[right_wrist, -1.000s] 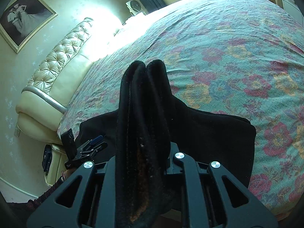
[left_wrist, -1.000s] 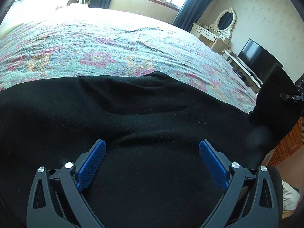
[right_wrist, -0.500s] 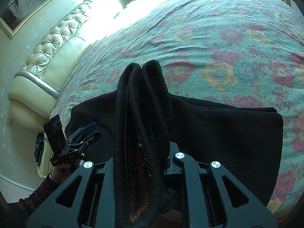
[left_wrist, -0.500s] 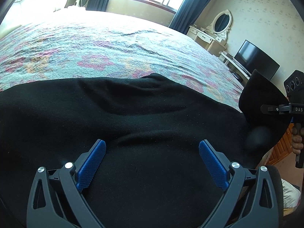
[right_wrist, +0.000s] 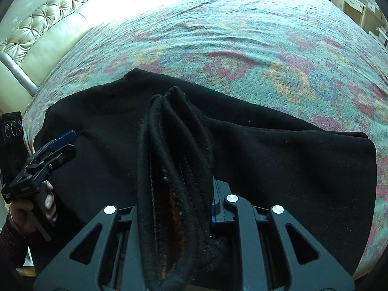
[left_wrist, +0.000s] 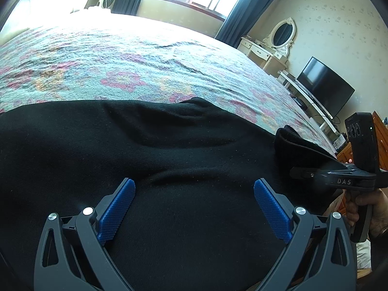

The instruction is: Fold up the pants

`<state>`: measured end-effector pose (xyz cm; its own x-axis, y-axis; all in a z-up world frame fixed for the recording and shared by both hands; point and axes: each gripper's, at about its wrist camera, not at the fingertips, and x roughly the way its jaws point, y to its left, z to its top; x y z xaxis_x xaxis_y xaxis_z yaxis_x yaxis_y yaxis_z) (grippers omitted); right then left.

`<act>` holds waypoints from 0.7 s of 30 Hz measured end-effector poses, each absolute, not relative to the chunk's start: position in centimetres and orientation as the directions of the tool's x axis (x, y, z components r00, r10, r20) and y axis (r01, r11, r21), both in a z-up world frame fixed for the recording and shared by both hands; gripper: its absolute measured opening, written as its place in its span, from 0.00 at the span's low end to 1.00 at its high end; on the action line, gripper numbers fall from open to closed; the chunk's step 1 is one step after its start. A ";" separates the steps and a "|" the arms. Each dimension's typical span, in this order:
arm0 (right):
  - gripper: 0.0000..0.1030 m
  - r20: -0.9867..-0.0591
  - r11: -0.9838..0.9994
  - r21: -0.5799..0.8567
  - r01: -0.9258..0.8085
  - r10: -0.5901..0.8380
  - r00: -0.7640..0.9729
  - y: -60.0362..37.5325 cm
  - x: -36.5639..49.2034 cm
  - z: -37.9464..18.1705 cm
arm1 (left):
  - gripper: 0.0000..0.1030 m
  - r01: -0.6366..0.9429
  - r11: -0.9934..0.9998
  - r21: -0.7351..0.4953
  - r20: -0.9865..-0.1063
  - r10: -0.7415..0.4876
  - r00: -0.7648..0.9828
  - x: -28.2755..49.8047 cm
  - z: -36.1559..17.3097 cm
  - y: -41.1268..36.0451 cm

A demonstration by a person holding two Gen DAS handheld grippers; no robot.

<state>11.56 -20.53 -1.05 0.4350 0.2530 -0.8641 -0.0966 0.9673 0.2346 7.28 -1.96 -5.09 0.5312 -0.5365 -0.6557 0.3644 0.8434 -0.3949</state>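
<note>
Right gripper (right_wrist: 184, 208) is clamped on a bunched hem of the black pants (right_wrist: 266, 169), gathered edge standing up between its jaws, likely to carry that end over for a fold. Left gripper (left_wrist: 194, 208) is spread wide, blue pads (left_wrist: 116, 215) apart, nothing pinched, hovering just above the fabric, probably ready to pin or smooth. Pants lie flat directly under and ahead of both grippers, on the floral bedspread (left_wrist: 121, 68) near the bed's close edge.

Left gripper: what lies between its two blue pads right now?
Only the flat black pants, spread on the bedspread. The left gripper is open, nothing pinched, as the left wrist view shows.
</note>
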 end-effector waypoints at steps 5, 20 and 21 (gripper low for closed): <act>0.17 -0.856 0.970 0.231 -0.071 0.238 0.459 -20.2 11.9 -1.1 | 0.95 0.362 0.839 -0.406 -0.646 -0.544 0.535 7.3 -5.1 -1.8; 0.65 -0.764 0.916 0.390 -0.093 0.378 0.522 -18.2 10.4 -1.0 | 0.95 0.271 0.779 -0.565 -0.573 -0.607 0.551 7.4 -4.1 2.5; 0.65 -0.752 0.906 0.413 -0.089 0.395 0.528 -18.3 10.3 -1.0 | 0.95 0.257 0.774 -0.579 -0.568 -0.609 0.554 7.5 -4.0 3.2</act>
